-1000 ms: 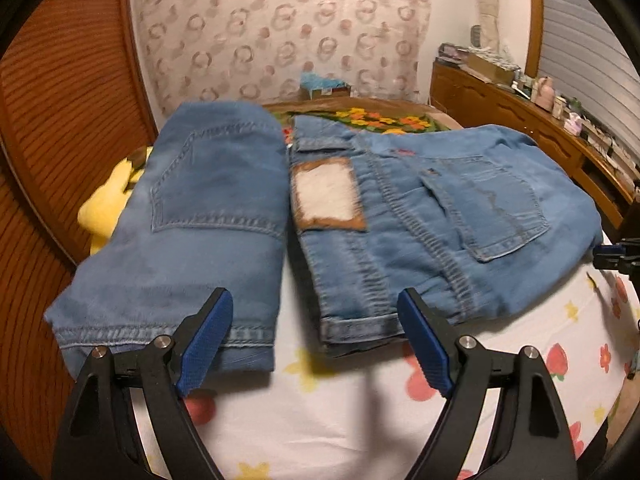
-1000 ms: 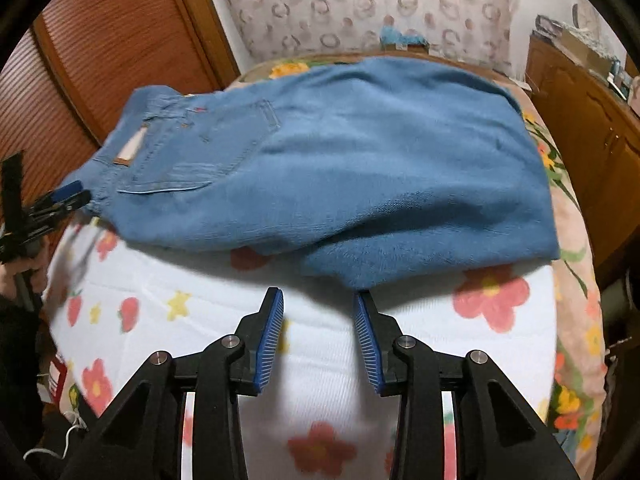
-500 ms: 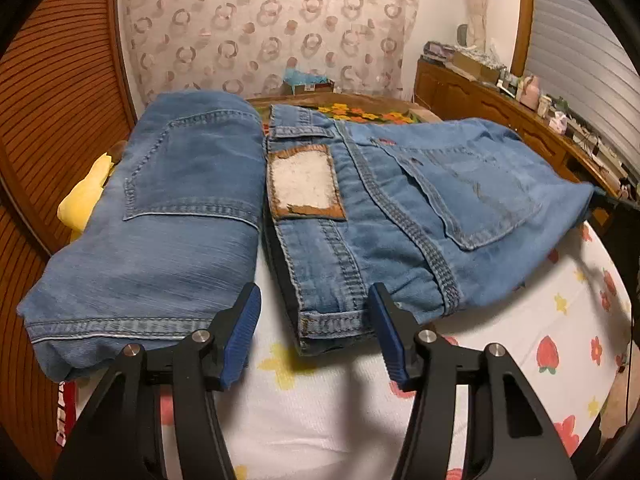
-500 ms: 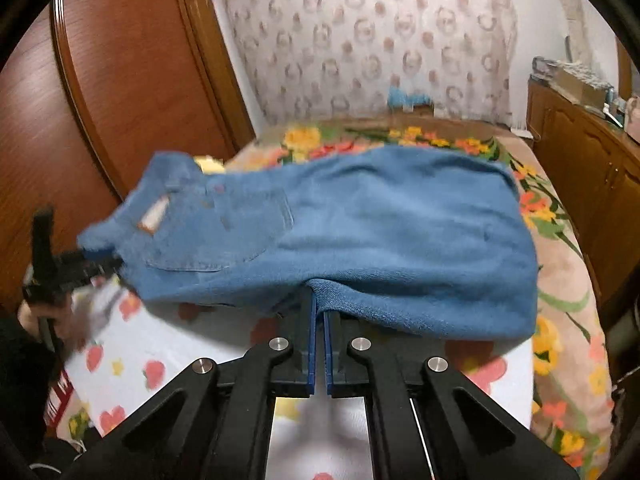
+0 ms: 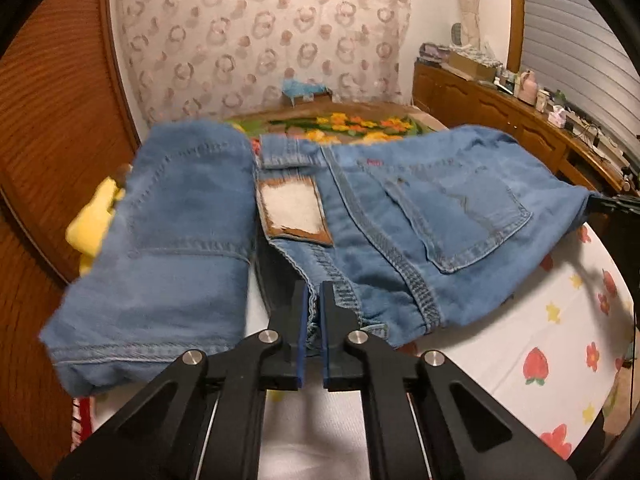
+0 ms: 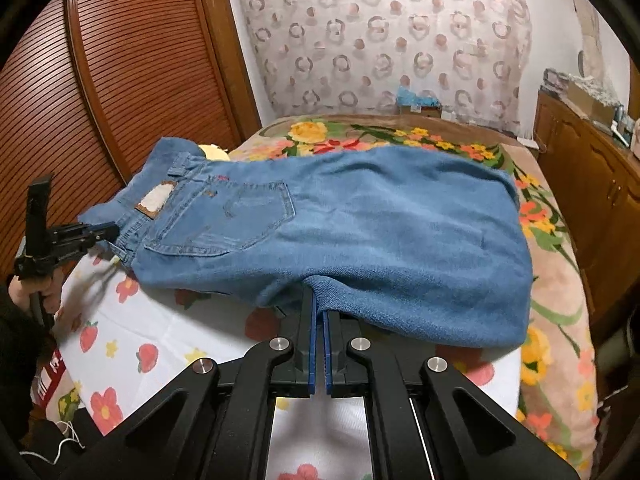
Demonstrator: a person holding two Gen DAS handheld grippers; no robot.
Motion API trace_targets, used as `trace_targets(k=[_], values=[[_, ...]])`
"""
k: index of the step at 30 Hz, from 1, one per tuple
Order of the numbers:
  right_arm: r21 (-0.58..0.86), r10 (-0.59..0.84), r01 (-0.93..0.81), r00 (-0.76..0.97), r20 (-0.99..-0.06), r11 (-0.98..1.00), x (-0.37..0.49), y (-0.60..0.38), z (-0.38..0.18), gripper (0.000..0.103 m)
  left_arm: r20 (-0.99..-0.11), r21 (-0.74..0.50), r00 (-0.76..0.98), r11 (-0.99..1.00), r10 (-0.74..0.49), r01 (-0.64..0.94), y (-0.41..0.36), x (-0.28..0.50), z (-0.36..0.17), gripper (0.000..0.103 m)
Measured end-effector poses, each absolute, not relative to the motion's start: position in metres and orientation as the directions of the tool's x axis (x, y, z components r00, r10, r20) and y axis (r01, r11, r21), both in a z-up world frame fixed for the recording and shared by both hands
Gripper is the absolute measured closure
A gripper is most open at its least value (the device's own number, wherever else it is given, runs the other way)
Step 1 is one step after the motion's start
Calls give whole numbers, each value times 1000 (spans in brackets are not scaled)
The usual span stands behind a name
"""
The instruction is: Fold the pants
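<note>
Blue jeans (image 5: 420, 216) with a brown and white waist patch (image 5: 294, 210) lie across the bed, lifted at their near edge. My left gripper (image 5: 314, 304) is shut on the jeans' waistband. In the right wrist view the jeans (image 6: 380, 224) spread wide, and my right gripper (image 6: 319, 308) is shut on their near folded edge. The left gripper also shows in the right wrist view (image 6: 98, 232), and the right gripper's tip shows at the far right of the left wrist view (image 5: 608, 204).
A second folded pair of jeans (image 5: 168, 248) lies at the left, next to a yellow toy (image 5: 94, 216). The bed has a white flowered sheet (image 5: 500, 344). A brown slatted wardrobe (image 6: 100, 80) stands at the left and a wooden dresser (image 5: 500, 116) at the right.
My left gripper moved in and closed on the waistband. My right gripper closed on the folded edge earlier and has lifted it; the jeans now hang stretched between both grippers.
</note>
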State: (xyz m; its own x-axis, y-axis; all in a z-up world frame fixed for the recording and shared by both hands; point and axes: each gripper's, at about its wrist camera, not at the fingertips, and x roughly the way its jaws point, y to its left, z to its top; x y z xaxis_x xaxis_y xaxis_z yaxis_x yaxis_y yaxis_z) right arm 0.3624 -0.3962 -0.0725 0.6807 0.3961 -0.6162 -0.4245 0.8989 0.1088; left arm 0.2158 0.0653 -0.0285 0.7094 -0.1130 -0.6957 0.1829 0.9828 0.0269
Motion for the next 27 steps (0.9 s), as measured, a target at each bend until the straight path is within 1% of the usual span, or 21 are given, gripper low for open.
trace_targets(k=[3, 6, 11, 14, 18, 20, 25, 27], values=[[92, 394, -426, 704, -591, 900, 351, -392, -58, 101, -667, 42, 739, 986, -95, 164, 67, 210, -11, 98], [57, 385, -434, 722, -574, 899, 329, -388, -49, 102, -633, 31, 770, 991, -81, 129, 76, 201, 11, 99], [53, 399, -452, 718, -570, 890, 288, -390, -36, 102, -605, 30, 793, 993, -72, 113, 85, 179, 26, 99], [61, 410, -470, 693, -593, 881, 262, -392, -47, 102, -617, 15, 784, 994, -72, 104, 92, 168, 18, 99], [90, 395, -466, 615, -683, 880, 253, -389, -93, 102, -695, 6, 715, 993, -80, 116, 91, 166, -23, 99], [122, 398, -450, 592, -701, 885, 253, -389, -110, 102, -711, 14, 699, 993, -72, 117, 87, 162, -36, 99], [174, 429, -439, 590, -684, 881, 244, -389, -111, 102, -714, 4, 696, 993, -78, 116, 82, 153, -42, 99], [187, 439, -437, 596, -673, 880, 240, -394, -105, 99, -708, 1, 701, 993, -82, 117, 80, 150, -37, 98]])
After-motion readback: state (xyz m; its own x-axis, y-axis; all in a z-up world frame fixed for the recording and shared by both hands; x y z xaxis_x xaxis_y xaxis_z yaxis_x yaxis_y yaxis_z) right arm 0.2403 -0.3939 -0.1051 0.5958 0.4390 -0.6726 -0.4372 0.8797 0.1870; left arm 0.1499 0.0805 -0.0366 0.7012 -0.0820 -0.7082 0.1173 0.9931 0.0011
